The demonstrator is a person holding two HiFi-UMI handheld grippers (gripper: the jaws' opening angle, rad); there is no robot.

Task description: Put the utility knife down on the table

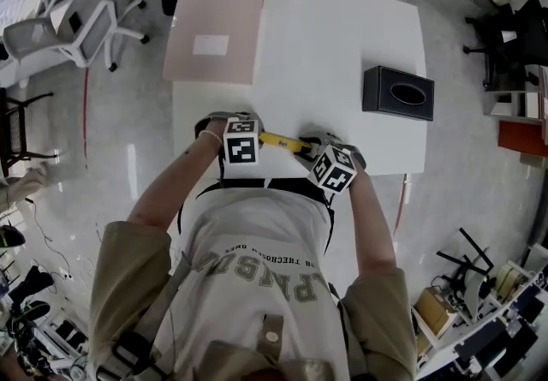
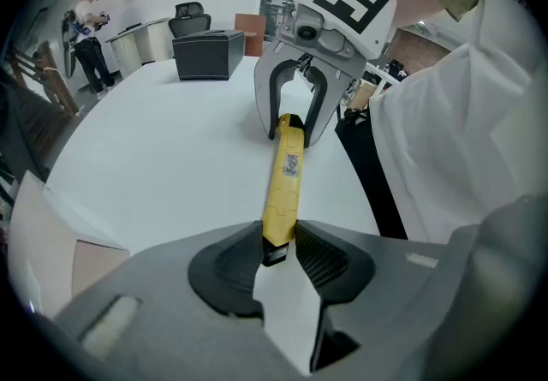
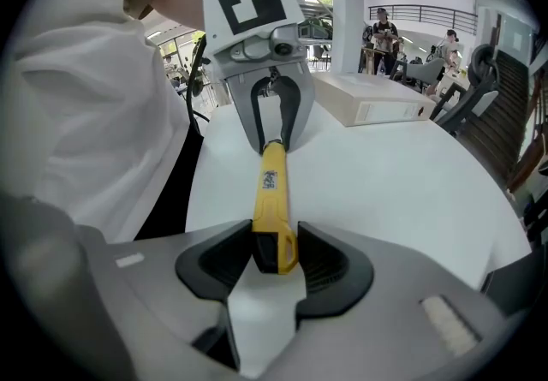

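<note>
A yellow utility knife (image 1: 282,142) stretches between both grippers near the front edge of the white table (image 1: 342,37). My left gripper (image 1: 253,133) is shut on one end of the knife (image 2: 285,182), its pads pressing on both sides. My right gripper (image 1: 310,151) is shut on the other end, the one with the black cap and loop (image 3: 274,234). In the left gripper view, the right gripper (image 2: 295,127) faces me across the knife. In the right gripper view, the left gripper (image 3: 272,144) does the same. I cannot tell whether the knife touches the tabletop.
A black tissue box (image 1: 398,92) stands at the table's right. A flat pale pink box (image 1: 214,28) lies at the far left corner. Office chairs (image 1: 77,24) stand on the floor to the left. The person's torso is right behind the front edge.
</note>
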